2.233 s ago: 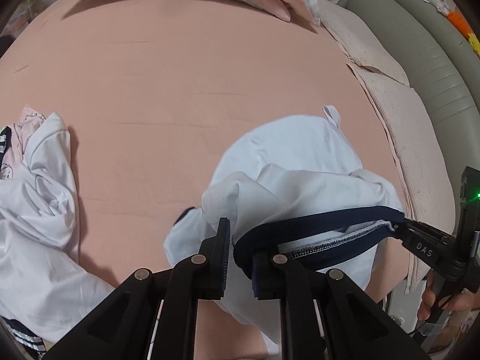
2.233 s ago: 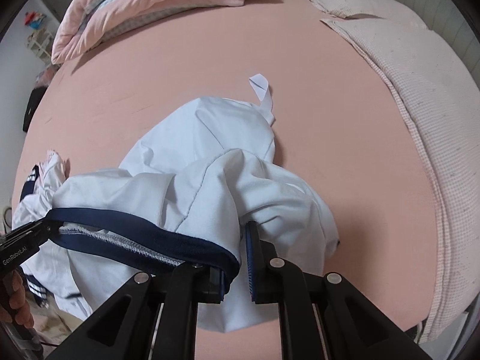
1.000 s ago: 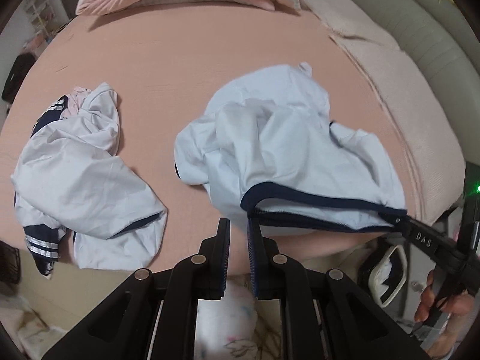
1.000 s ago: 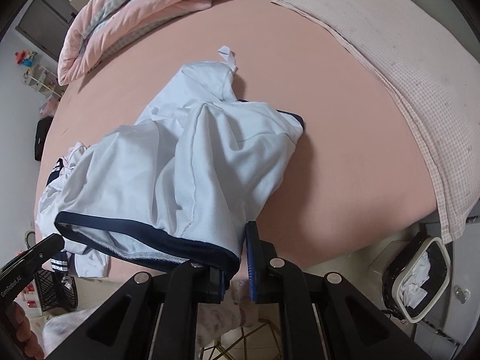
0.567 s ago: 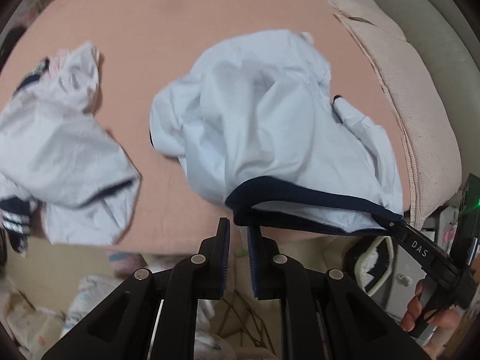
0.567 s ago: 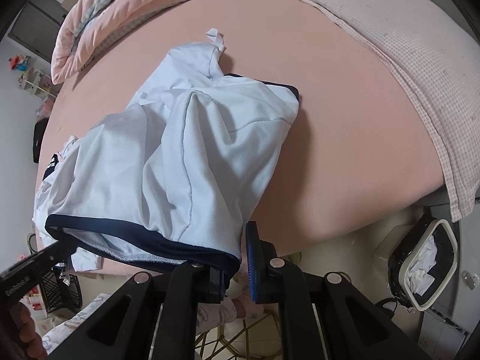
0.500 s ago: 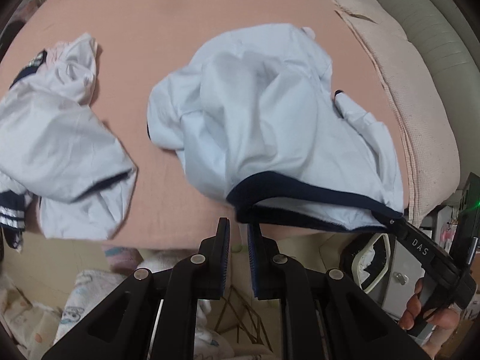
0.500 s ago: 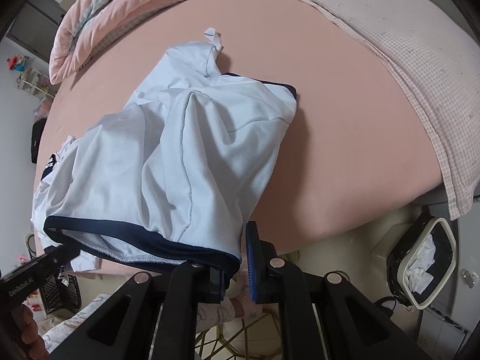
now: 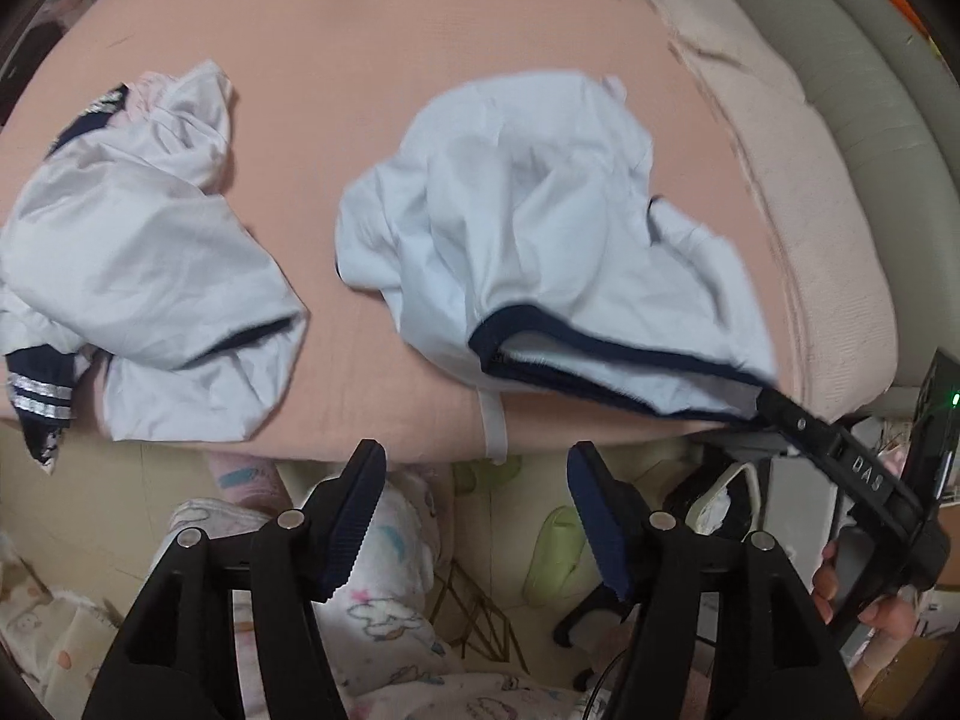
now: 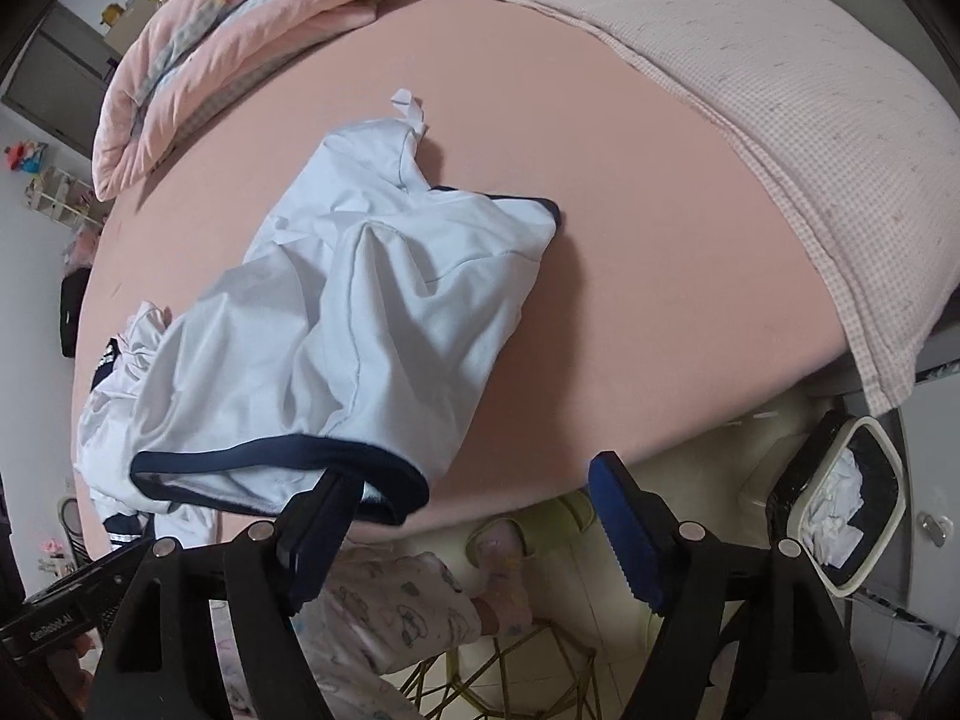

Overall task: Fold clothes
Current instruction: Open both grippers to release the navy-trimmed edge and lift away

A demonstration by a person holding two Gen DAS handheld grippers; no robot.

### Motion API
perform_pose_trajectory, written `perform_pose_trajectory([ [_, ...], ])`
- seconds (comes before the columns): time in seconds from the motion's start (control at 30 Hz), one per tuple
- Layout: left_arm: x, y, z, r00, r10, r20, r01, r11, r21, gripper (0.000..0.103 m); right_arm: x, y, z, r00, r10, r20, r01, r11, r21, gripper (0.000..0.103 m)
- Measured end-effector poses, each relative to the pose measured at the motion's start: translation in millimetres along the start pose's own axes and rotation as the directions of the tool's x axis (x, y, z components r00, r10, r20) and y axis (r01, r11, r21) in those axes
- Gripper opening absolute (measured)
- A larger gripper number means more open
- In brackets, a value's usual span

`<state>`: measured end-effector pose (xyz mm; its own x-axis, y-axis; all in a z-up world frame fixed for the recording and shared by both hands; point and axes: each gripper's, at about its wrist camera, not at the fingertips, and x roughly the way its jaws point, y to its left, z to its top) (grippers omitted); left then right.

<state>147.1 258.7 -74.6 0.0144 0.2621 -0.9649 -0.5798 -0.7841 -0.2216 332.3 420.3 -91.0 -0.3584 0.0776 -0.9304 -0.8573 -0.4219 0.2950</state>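
Both jaws are opening, and we let the hem drop at the near edge of the bed.

From the left wrist, our left gripper (image 9: 474, 480) stands apart at lower centre with nothing between the pads; the pale blue garment (image 9: 540, 216) lies right of centre on the pink bed (image 9: 360, 48), its navy hem (image 9: 606, 354) toward us for smoothing, and a second white garment (image 9: 126, 252) waits at left. From the right wrist, our right gripper (image 10: 474, 504) is also apart; one finger overlaps the hem (image 10: 276, 450) at lower left, so we cannot tell if it touches.
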Motion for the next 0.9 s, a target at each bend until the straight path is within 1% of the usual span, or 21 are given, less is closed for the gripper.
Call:
perform_pose_trajectory([
  [0.1,-24,-1,7,0.999,-0.011,0.052,0.011,1.000,0.002,0.061,-23,-3,0,0.998,0.023,0.056,-0.024,1.000,0.013,0.077],
  [0.2,-43,-4,14,0.996,-0.025,0.091,0.024,1.000,0.012,0.061,-44,2,-1,0.995,0.011,0.097,-0.011,1.000,-0.005,0.077],
  [0.4,-84,-4,19,0.986,-0.055,0.159,0.051,0.998,0.031,0.061,-78,17,3,0.989,0.029,0.148,-0.019,0.998,-0.065,0.077],
  [0.5,-108,0,20,0.977,-0.031,0.209,0.022,0.999,0.045,0.061,-92,22,5,0.984,0.032,0.174,-0.016,0.995,-0.095,0.077],
  [0.57,-123,4,19,0.971,-0.009,0.239,-0.002,0.999,0.043,0.061,-101,25,5,0.982,0.050,0.181,-0.031,0.994,-0.107,0.077],
  [0.7,-156,11,18,0.948,0.049,0.315,-0.071,0.996,0.057,0.061,-118,30,3,0.977,0.065,0.204,-0.037,0.990,-0.138,0.077],
  [0.83,-181,17,19,0.928,0.078,0.365,-0.112,0.991,0.072,0.061,-139,34,9,0.969,0.051,0.243,-0.008,0.985,-0.175,0.077],
  [0.9,-192,18,19,0.918,0.080,0.388,-0.120,0.990,0.079,0.061,-151,36,13,0.964,0.061,0.261,-0.012,0.983,-0.184,0.077],
])
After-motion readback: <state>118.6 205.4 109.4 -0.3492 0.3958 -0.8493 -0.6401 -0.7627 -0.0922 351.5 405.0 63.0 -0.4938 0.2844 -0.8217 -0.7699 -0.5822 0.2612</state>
